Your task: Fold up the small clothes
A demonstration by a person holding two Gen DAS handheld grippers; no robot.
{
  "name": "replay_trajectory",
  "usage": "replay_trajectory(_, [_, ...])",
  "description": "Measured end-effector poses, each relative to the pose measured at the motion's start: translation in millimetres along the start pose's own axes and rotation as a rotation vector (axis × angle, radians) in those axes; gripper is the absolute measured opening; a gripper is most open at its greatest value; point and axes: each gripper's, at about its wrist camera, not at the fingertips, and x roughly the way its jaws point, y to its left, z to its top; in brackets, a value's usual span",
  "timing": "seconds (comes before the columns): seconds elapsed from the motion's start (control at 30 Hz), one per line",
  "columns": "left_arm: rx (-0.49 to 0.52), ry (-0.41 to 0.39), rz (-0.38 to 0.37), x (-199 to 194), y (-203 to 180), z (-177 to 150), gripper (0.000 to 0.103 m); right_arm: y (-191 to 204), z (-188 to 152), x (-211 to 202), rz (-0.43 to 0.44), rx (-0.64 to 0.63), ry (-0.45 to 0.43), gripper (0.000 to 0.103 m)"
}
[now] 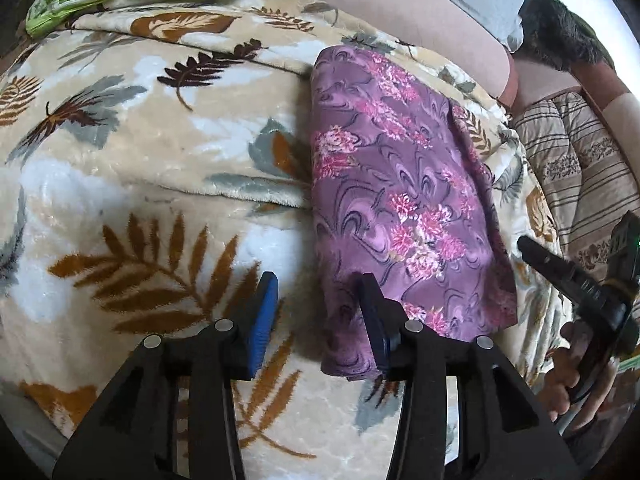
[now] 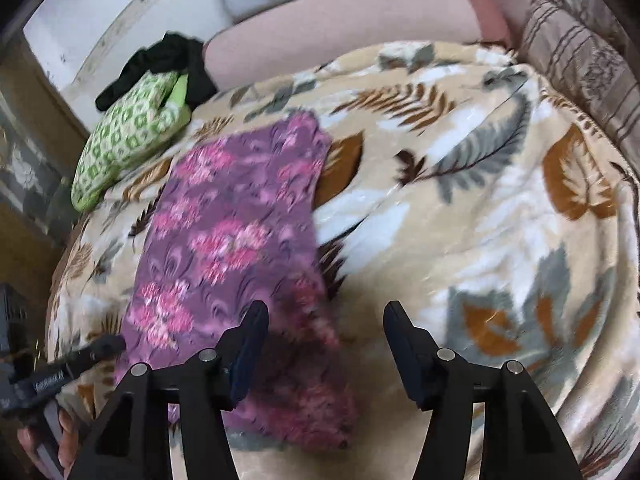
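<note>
Purple floral cloth lies as a long folded strip on the leaf-print blanket, centre-right of frame. My left gripper and right gripper both gape, jaws apart; I should pinch both near corners evenly.

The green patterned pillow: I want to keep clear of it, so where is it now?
The green patterned pillow lies at the far left of the leaf-print blanket in the right wrist view, beyond the purple floral cloth, with a black garment behind it.
</note>
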Motion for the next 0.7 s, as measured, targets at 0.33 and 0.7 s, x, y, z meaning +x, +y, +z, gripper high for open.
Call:
replay_trajectory(0.33, [0.073, 0.023, 0.023, 11, -18, -3, 0.042, 51, 77, 69, -0.065, -0.149, 0.09, 0.05])
replay_trajectory(0.7, [0.112, 0.042, 0.065, 19, -25, -2, 0.042, 8, 86, 96, -0.195, -0.064, 0.12, 0.012])
